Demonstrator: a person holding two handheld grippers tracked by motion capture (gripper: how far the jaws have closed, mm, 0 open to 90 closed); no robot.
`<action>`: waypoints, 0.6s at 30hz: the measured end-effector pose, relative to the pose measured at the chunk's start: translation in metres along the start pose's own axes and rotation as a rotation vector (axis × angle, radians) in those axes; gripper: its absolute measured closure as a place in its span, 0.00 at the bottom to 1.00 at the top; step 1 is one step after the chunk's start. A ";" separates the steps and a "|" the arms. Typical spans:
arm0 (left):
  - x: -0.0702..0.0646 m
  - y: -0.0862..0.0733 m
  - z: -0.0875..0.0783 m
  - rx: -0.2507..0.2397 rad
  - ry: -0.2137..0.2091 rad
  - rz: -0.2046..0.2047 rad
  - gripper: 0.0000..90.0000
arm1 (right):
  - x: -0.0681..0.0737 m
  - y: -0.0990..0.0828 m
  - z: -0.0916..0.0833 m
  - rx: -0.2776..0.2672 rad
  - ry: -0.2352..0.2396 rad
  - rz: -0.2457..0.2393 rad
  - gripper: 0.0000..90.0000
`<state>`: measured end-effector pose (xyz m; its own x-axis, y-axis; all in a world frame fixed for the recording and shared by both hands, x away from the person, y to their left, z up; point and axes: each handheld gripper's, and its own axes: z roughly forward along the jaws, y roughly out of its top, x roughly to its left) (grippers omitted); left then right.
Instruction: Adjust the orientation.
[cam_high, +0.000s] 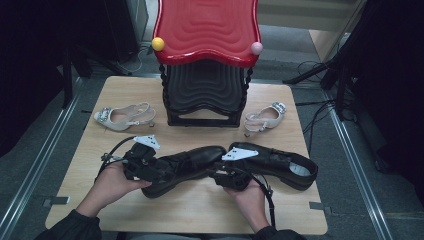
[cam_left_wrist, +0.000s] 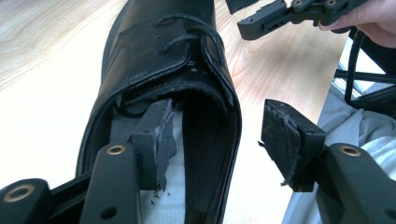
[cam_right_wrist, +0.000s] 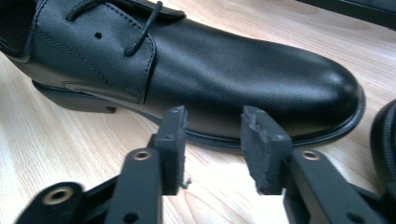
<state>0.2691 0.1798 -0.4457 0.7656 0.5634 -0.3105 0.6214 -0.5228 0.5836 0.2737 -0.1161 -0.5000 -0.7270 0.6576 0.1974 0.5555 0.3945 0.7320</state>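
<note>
Left gripper (cam_left_wrist: 215, 149) straddles black shoe's (cam_left_wrist: 168, 70) heel collar.

Two black laced leather shoes lie on the counter (cam_high: 200, 215): left shoe (cam_high: 185, 167) and right shoe (cam_high: 277, 162), toes meeting mid-counter.

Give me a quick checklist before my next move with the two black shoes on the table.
1. Left gripper clear of the left black shoe: not ok. Jaws open, but one pad sits inside the shoe's opening, the collar wall between the jaws.
2. Right gripper gripping: not ok. Its jaws stand apart in front of the right black shoe, nothing between them.
3. Both shoes resting on the table: ok.
4. Shoes apart: cannot tell. Their toes meet or overlap in the high view.
5. Pale sandals and rack out of the way: ok.
</note>
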 end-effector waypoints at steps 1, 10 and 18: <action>0.000 0.000 -0.002 -0.005 0.006 0.004 0.47 | 0.002 0.000 0.002 0.002 -0.001 0.000 0.73; 0.007 -0.007 -0.021 -0.020 0.011 -0.020 0.45 | 0.004 -0.001 0.008 0.026 0.022 0.011 0.98; 0.016 -0.016 -0.032 -0.019 0.045 -0.067 0.45 | 0.008 0.001 0.017 0.054 0.044 0.032 1.00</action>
<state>0.2659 0.2173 -0.4356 0.7140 0.6251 -0.3153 0.6672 -0.4708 0.5772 0.2758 -0.0995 -0.5086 -0.7246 0.6425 0.2496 0.5992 0.4083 0.6887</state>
